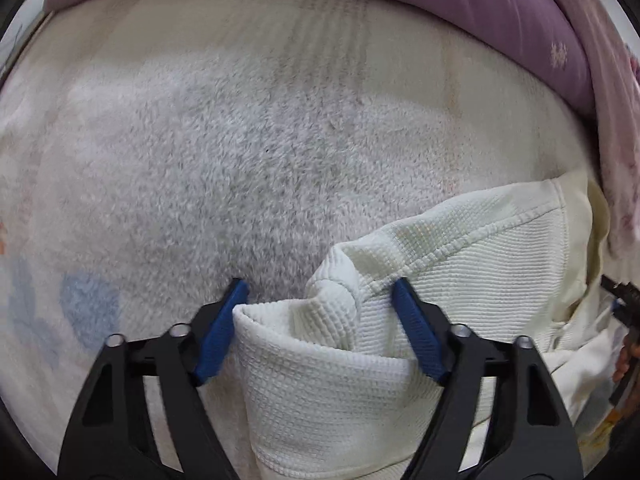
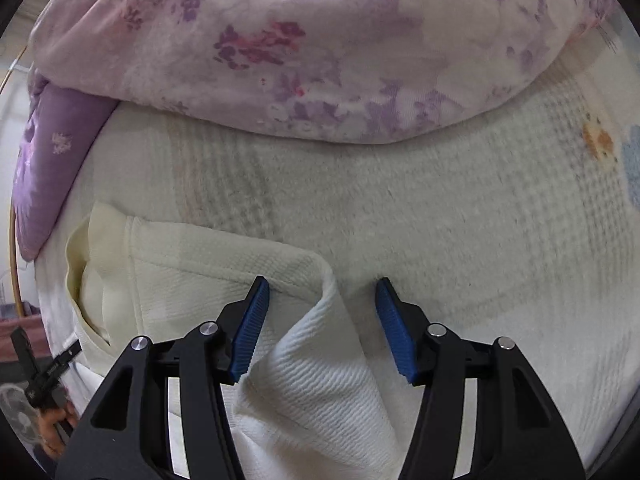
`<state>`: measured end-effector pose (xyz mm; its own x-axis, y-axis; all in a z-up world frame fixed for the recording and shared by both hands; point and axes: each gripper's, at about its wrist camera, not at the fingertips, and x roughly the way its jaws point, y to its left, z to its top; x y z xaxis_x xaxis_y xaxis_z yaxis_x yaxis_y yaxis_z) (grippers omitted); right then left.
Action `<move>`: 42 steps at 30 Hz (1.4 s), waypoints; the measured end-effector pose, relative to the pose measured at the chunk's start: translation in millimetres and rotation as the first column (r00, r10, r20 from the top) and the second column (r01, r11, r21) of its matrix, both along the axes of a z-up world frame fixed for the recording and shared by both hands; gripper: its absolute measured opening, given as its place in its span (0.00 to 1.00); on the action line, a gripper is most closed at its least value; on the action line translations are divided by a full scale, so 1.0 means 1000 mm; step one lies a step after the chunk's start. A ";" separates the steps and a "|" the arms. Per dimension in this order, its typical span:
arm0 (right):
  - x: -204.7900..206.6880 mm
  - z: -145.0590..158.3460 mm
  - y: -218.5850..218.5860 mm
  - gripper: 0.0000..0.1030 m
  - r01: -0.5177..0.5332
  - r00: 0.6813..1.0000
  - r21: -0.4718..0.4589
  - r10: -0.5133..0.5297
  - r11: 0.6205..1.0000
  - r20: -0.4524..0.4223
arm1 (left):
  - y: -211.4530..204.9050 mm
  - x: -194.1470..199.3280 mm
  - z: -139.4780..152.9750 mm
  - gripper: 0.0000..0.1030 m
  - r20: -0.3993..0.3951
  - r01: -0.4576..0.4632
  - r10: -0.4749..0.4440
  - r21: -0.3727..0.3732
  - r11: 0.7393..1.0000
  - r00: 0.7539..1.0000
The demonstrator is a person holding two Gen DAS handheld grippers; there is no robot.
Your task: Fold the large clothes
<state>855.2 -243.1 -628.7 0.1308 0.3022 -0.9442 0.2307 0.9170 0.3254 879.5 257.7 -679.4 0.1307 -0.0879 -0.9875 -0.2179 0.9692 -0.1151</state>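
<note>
A cream waffle-knit garment [image 1: 460, 248] lies on a fluffy white blanket [image 1: 240, 160]. In the left wrist view a bunched fold of it rises between the blue pads of my left gripper [image 1: 320, 292], whose jaws stand wide apart around the fabric. In the right wrist view the same garment [image 2: 192, 264] lies at lower left, and a folded corner of it runs up between the pads of my right gripper [image 2: 322, 292], also open. The left gripper [image 2: 44, 364] and the hand holding it show at the far left edge there.
A purple pillow [image 1: 500, 20] and a pink floral quilt [image 2: 300, 48] lie along the far side of the blanket [image 2: 460, 220]. The right gripper's black frame [image 1: 624, 320] shows at the right edge of the left wrist view. A fan [image 2: 16, 408] stands at lower left.
</note>
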 end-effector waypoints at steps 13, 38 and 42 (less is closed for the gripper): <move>-0.066 0.098 -0.010 0.04 -0.099 0.957 0.022 0.089 0.995 0.275 | -0.025 -0.049 0.101 0.11 0.254 0.081 -0.086 0.030 0.996 0.963; -0.470 0.101 -0.031 0.13 -0.183 0.974 -0.007 0.181 0.983 -0.134 | 0.005 -0.489 0.085 0.22 -0.100 -0.298 0.285 -0.155 0.942 0.953; -0.480 0.108 -0.044 0.13 -0.118 0.985 0.017 0.119 0.993 -0.127 | 0.015 -0.509 0.103 0.46 -0.048 -0.399 0.396 -0.139 0.907 0.917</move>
